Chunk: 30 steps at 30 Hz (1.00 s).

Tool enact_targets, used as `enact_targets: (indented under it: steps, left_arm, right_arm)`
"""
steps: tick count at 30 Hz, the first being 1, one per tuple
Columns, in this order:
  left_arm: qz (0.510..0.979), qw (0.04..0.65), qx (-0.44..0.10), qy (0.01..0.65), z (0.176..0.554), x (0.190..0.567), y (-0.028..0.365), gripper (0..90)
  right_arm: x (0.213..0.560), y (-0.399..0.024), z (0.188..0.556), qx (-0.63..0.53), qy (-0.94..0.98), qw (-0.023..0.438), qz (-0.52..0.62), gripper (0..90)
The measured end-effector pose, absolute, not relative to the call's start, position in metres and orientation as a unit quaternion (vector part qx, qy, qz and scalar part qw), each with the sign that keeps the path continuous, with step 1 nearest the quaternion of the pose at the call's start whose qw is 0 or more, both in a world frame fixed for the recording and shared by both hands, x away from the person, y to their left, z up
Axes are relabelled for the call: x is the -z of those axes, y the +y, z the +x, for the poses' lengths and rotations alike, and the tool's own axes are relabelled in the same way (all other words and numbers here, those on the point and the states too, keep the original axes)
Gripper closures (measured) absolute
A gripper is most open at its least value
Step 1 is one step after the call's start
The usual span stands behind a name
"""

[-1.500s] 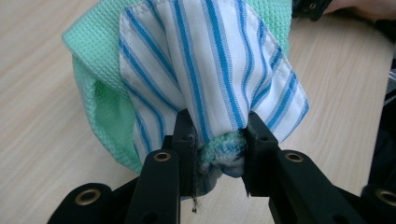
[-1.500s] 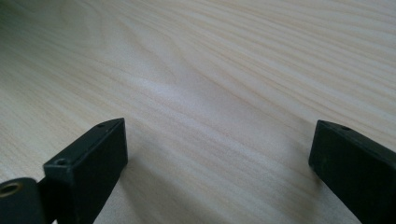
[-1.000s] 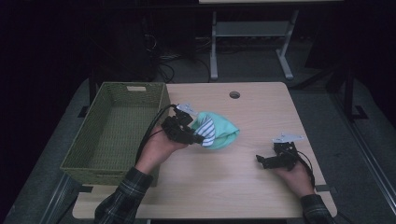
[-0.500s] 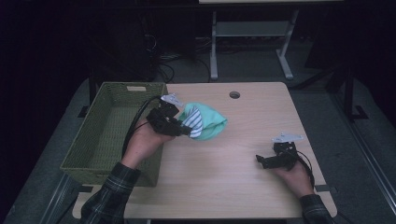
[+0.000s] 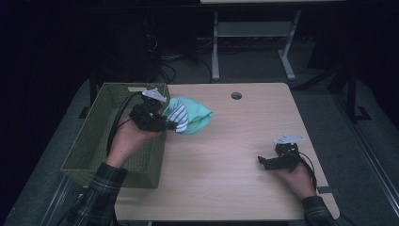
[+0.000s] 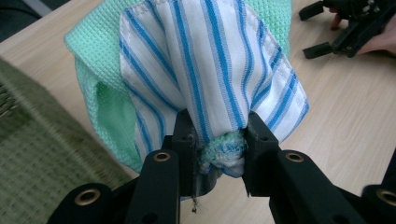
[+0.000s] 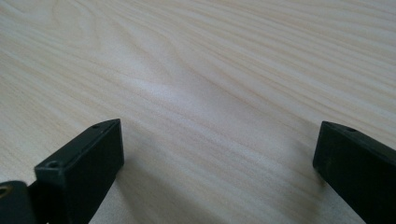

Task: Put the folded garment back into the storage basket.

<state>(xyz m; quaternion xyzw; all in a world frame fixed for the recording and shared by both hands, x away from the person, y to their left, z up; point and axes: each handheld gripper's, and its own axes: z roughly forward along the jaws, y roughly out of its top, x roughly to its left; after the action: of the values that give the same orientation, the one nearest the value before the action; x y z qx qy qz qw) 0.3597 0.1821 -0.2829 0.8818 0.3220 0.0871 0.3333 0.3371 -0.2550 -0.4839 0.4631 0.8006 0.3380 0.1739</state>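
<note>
Pale wooden table (image 5: 235, 160): left tongs (image 5: 170, 125) clench a bundled striped-and-green cloth (image 5: 188, 115), apparently lifted, beside the green basket (image 5: 94, 141); right tongs (image 5: 263, 162) rest released.

We see a light wooden worktop (image 5: 226, 155) with a small round cable hole (image 5: 236, 95) near its far edge. Beyond the worktop, on the dark floor (image 5: 263, 75), stands a pale metal frame with two legs (image 5: 254, 42), and a tangle of black cables (image 5: 169, 66) lies to its left. A dark upright stand (image 5: 350, 89) rises at the far right.
</note>
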Motion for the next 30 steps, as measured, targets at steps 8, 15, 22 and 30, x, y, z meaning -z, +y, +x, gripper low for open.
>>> enact_targets:
  steps: [8,15,22,30]
  left_arm:
    - [0.87,0.325,-0.11,0.355,0.36,0.281,0.214,70.0]
    - [0.859,0.32,-0.123,0.38,0.361,0.285,0.236,70.0]
    - [0.842,0.316,-0.133,0.416,0.363,0.294,0.264,70.0]
    - [0.821,0.312,-0.142,0.457,0.365,0.309,0.294,70.0]
  right_arm:
    - [0.484,-0.255,0.337,-0.338,0.801,0.174,0.463,1.3]
    - [0.484,-0.255,0.337,-0.338,0.801,0.174,0.463,1.3]
    - [0.484,-0.255,0.337,-0.338,0.801,0.174,0.463,1.3]
    - [0.484,-0.255,0.337,-0.338,0.801,0.174,0.463,1.3]
